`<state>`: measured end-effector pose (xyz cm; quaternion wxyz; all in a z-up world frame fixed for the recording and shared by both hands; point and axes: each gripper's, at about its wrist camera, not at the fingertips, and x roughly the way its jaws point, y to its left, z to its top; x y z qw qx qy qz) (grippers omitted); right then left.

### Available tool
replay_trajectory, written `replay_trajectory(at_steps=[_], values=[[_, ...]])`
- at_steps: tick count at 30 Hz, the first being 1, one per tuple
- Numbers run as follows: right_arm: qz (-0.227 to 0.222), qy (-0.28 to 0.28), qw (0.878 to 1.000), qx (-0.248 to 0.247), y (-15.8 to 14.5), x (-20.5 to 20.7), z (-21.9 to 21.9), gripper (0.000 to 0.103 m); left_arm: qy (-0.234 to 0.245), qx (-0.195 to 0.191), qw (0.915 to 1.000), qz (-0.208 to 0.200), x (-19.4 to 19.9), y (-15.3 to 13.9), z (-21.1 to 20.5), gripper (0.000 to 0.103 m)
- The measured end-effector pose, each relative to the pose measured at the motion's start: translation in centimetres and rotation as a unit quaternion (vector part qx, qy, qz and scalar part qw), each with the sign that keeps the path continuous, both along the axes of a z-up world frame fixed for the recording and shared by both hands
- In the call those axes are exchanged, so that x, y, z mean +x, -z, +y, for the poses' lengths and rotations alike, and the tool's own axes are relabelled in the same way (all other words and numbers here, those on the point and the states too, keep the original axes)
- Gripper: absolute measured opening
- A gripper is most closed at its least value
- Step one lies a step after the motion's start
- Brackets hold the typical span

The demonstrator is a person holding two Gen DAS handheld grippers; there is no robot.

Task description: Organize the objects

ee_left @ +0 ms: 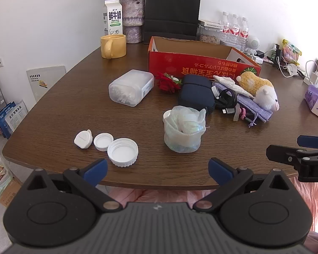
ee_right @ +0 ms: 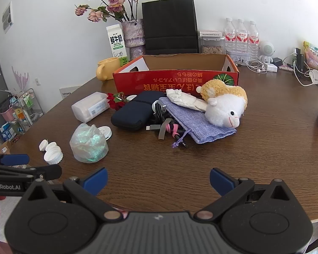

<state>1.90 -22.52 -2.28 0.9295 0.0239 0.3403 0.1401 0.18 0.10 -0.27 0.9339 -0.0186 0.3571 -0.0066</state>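
An open red cardboard box (ee_left: 201,64) (ee_right: 176,80) stands at the back of the brown table (ee_left: 74,110). In front of it lie a clear cotton swab box (ee_left: 130,87) (ee_right: 90,109), a red rose (ee_left: 167,82), a navy case (ee_left: 196,93) (ee_right: 133,111), black cables (ee_left: 226,100), a purple pouch (ee_right: 201,122) and a plush sheep (ee_left: 258,89) (ee_right: 222,103). A plastic bag bundle (ee_left: 183,130) (ee_right: 89,144) and three white caps (ee_left: 122,151) (ee_right: 53,153) lie nearer. My left gripper (ee_left: 158,171) and right gripper (ee_right: 159,180) are both open and empty at the near table edge.
A yellow mug (ee_left: 113,46), milk carton (ee_left: 113,18), flower vase (ee_left: 132,19), black paper bag (ee_left: 171,12) and water bottles (ee_left: 235,29) line the back wall. Chargers and cables (ee_right: 303,72) lie at the right. A tissue pack (ee_left: 317,101) sits at the far right.
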Motion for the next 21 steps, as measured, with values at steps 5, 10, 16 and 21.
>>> replay_trajectory(at_steps=[5,10,16,21], values=[[0.0,0.0,1.0,0.0,0.01,0.01,0.01,0.103,0.0,0.0,1.0,-0.001,0.07,-0.08,-0.02,0.103],[-0.001,0.0,1.0,-0.001,-0.28,-0.14,0.01,0.103,0.0,0.0,1.0,0.0,0.06,-0.07,-0.02,0.103],[0.0,-0.001,1.0,-0.001,-0.23,-0.08,0.02,0.103,0.0,0.0,1.0,-0.001,0.04,-0.06,-0.03,0.103],[-0.001,-0.002,1.0,-0.001,-0.35,-0.12,0.07,0.103,0.0,0.0,1.0,-0.001,0.04,-0.05,-0.02,0.103]])
